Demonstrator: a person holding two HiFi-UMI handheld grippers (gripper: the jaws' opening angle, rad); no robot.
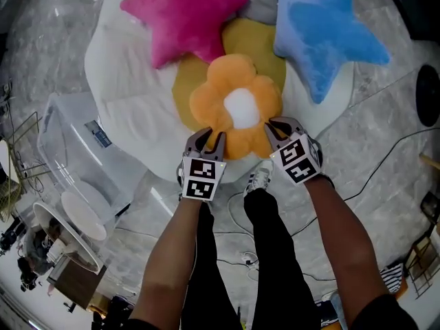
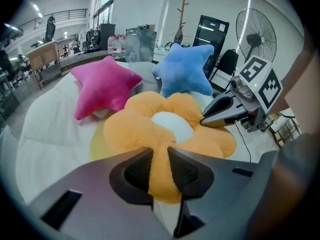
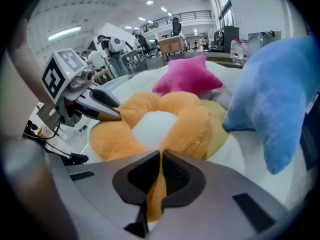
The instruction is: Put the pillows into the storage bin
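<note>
Your left tongs clamped on a near petal of the orange flower pillow, your right tongs pinching the next petal, near edge of the white round cushion, pink star pillow and blue star pillow beyond.

A pink star and a blue star block beyond the orange flower pillow. Left of it, white cushion lies bare.

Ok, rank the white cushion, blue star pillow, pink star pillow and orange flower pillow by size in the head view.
1. white cushion
2. blue star pillow and pink star pillow: alike, both cropped at top
3. orange flower pillow, smallest
</note>
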